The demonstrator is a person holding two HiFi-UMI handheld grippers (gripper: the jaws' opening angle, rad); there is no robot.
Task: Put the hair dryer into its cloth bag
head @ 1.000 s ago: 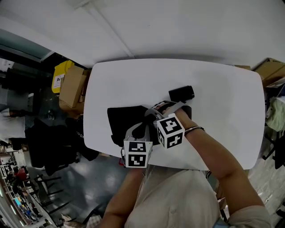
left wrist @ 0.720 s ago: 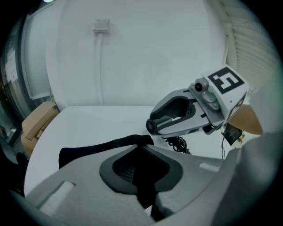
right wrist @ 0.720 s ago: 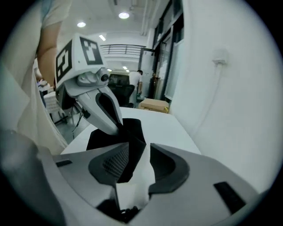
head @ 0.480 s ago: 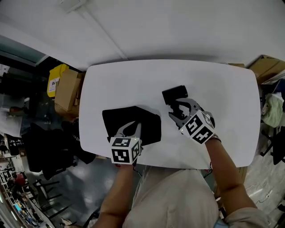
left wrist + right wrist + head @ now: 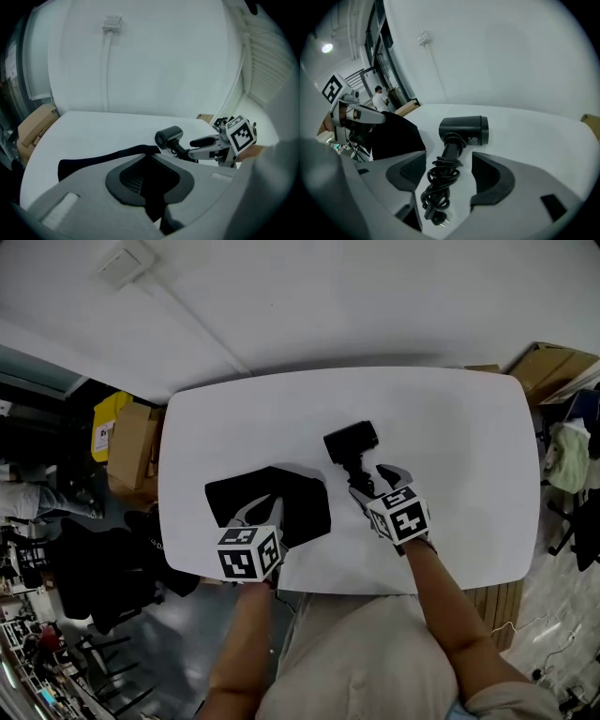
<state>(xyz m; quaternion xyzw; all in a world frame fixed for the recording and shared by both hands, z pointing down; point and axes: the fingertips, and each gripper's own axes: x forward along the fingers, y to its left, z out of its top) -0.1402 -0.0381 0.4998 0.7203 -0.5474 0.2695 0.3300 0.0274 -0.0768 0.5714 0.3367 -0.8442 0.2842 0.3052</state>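
A black hair dryer (image 5: 351,441) lies on the white table (image 5: 450,456), its handle and bundled cord (image 5: 439,183) pointing toward me. My right gripper (image 5: 373,480) is open, its jaws having just been opening. The cord and handle lie between the jaws (image 5: 447,166) and the pads do not press on them. The black cloth bag (image 5: 291,502) lies flat to the dryer's left. My left gripper (image 5: 265,509) is shut on the bag's near edge (image 5: 149,164). The left gripper view shows the dryer (image 5: 168,137) and the right gripper (image 5: 213,143) beyond the bag (image 5: 89,164).
Cardboard boxes (image 5: 131,442) stand on the floor left of the table, and another box (image 5: 548,367) at the far right corner. Dark chairs crowd the floor at lower left. A person (image 5: 378,98) stands far off in the right gripper view.
The right gripper has left the bag, swung right to the hair dryer's handle, rolled and opened. The left gripper stays shut on the bag.
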